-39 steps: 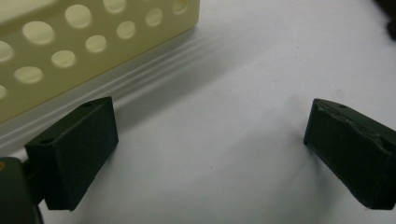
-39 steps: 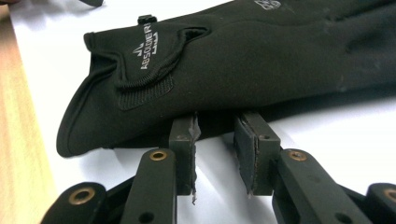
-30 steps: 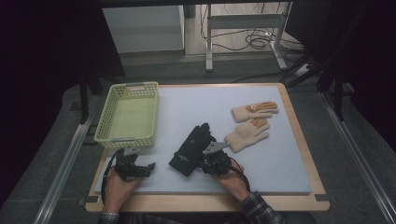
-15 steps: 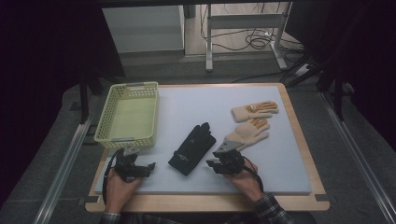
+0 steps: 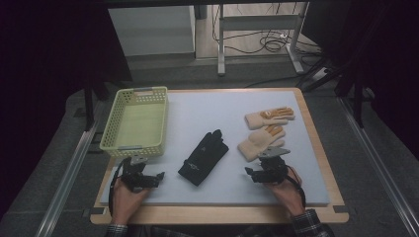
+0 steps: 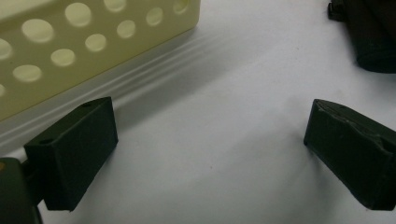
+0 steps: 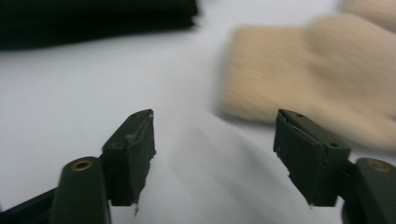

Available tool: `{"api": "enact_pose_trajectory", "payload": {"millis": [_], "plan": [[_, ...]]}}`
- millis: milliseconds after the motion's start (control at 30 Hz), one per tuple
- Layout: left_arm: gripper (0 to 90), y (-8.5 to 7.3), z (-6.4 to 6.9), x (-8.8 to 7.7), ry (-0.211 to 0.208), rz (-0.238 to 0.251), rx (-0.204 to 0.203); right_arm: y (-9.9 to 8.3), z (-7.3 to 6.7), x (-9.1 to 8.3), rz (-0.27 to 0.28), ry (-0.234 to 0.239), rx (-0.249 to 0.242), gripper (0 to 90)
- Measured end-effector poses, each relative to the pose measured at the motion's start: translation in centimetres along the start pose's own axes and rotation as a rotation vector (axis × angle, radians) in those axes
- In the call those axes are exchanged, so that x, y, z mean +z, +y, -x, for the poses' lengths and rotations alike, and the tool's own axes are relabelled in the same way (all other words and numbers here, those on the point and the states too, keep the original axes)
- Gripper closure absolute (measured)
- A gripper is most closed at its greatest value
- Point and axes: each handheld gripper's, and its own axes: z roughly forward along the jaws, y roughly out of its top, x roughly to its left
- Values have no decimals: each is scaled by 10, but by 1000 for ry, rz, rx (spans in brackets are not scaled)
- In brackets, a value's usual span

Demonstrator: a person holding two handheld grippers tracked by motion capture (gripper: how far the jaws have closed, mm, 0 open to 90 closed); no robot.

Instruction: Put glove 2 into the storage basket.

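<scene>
Right gripper (image 5: 267, 171) had let go of the black fabric glove (image 5: 203, 157), left lying at table centre. Its jaws had just been opening, nothing between them, cuff of near tan knit glove (image 5: 261, 141) at twelve o'clock, likely next pick. Left gripper (image 5: 140, 178) wide, idle below the yellow perforated plastic basket (image 5: 134, 146).

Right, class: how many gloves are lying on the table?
3. A black fabric glove lies mid-table. Two beige knitted gloves with orange patches sit right of it: one farther back, one nearer, just ahead of the right tool. None appears hidden.

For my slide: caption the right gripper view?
Open right hand-held gripper facing a beige glove, black glove beyond.
</scene>
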Motion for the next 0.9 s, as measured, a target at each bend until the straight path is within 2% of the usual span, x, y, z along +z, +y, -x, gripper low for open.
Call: {"api": "enact_pose_trajectory", "payload": {"millis": [133,167,200,233,267,300,433,600,633,667,700,733,900], "plan": [[0,1,1,1,-14,-10,10,-13,23,-4,-19,-41,48,203],[0,1,0,1,-16,-10,7,-20,34,-5,-12,-58,78,192],[0,1,0,1,-16,-10,7,-20,34,-5,-12,-58,78,192],[0,1,0,1,-16,-11,7,-26,42,-6,-11,-89,89,168],[0,1,0,1,-16,-11,7,-26,42,-6,-11,-89,89,168],[0,1,0,1,-15,-11,8,-28,47,-8,4,-72,136,161],[0,1,1,0,-14,-11,9,-27,43,-5,-21,-95,99,132],[3,1,1,0,-11,-8,13,-27,44,-5,-17,-94,106,127],[5,2,3,-1,-28,-6,8,-28,44,-5,-15,-95,105,127],[10,2,3,-1,-28,-6,8,-28,44,-5,-15,-95,105,127],[10,4,7,-2,-59,6,3,-28,44,-5,-14,-97,105,127],[10,4,7,-2,-59,6,3,-28,44,-5,-14,-97,105,127],[5,17,25,-3,-106,15,38,-28,43,-5,-13,-101,101,127]]}}
